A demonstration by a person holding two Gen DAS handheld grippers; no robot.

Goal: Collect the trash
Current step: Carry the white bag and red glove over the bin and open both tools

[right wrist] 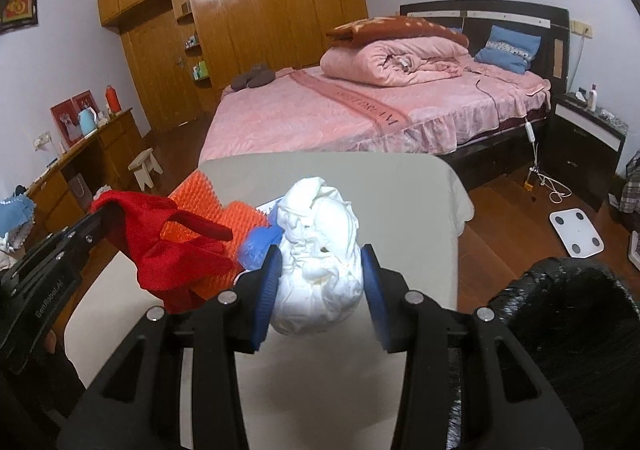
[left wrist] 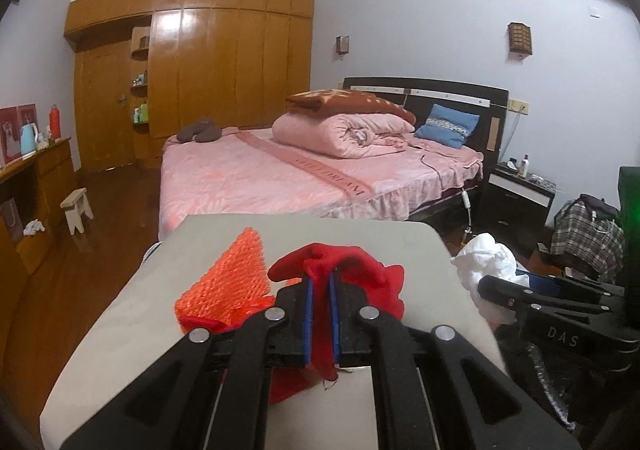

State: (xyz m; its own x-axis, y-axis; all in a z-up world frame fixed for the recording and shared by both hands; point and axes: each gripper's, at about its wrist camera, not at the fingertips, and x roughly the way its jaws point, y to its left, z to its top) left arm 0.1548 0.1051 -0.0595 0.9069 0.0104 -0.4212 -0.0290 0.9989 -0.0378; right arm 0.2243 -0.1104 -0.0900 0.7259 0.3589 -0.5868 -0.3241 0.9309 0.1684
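My left gripper (left wrist: 320,282) is shut on a red cloth scrap (left wrist: 344,266) and holds it above the beige table (left wrist: 360,234). The same red scrap (right wrist: 168,246) hangs from the left gripper in the right wrist view. An orange spiky mesh piece (left wrist: 232,282) lies on the table just left of it, and also shows in the right wrist view (right wrist: 200,202). My right gripper (right wrist: 320,274) is shut on a crumpled white paper wad (right wrist: 320,250), lifted above the table (right wrist: 400,186); a blue scrap (right wrist: 258,242) sits by its left finger.
A black-lined trash bin (right wrist: 568,314) stands at the lower right beside the table. A pink bed (right wrist: 360,110) lies beyond the table. A white scale (right wrist: 576,232) is on the wooden floor. A small stool (left wrist: 78,208) and a wooden desk (left wrist: 40,170) are at the left.
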